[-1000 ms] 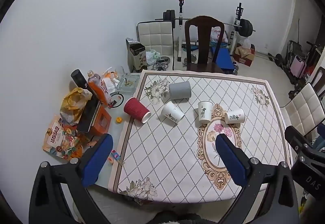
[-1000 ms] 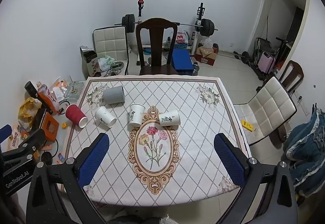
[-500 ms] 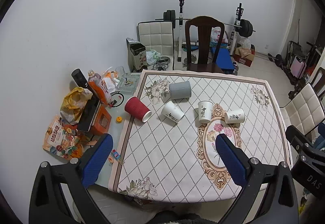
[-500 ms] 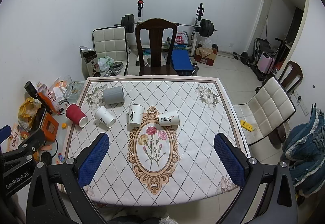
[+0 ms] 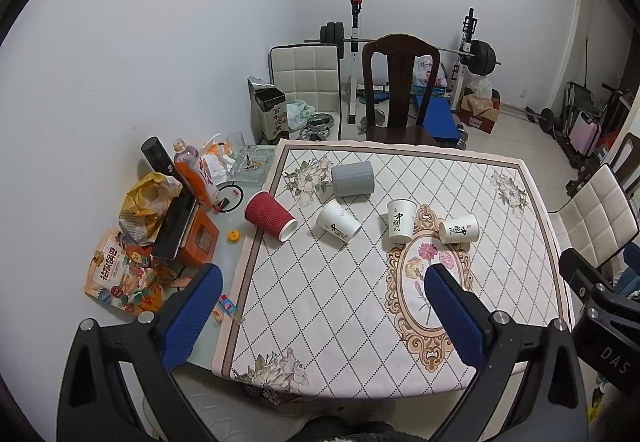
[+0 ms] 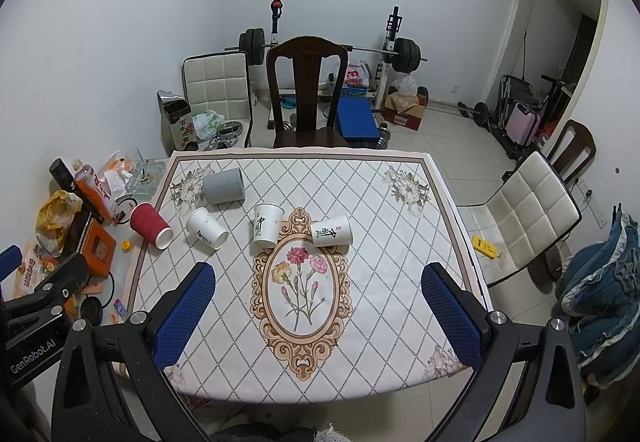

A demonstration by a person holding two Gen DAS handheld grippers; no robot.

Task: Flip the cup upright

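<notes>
Evidently nothing's begun: both grippers, left gripper (image 5: 320,306) and right gripper (image 6: 318,306), hover spread wide, empty, surveying five tipped cups.

Five cups (image 6: 265,228) in row on table (image 6: 380,274).

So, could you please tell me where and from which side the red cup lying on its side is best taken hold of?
Grip the red cup across its ribbed wall near mid-length, coming down from above. It lies on its side at the tablecloth's left edge, with its white rim facing the near right, so both flanks are probably open to the left tongs, which are open now.
</notes>
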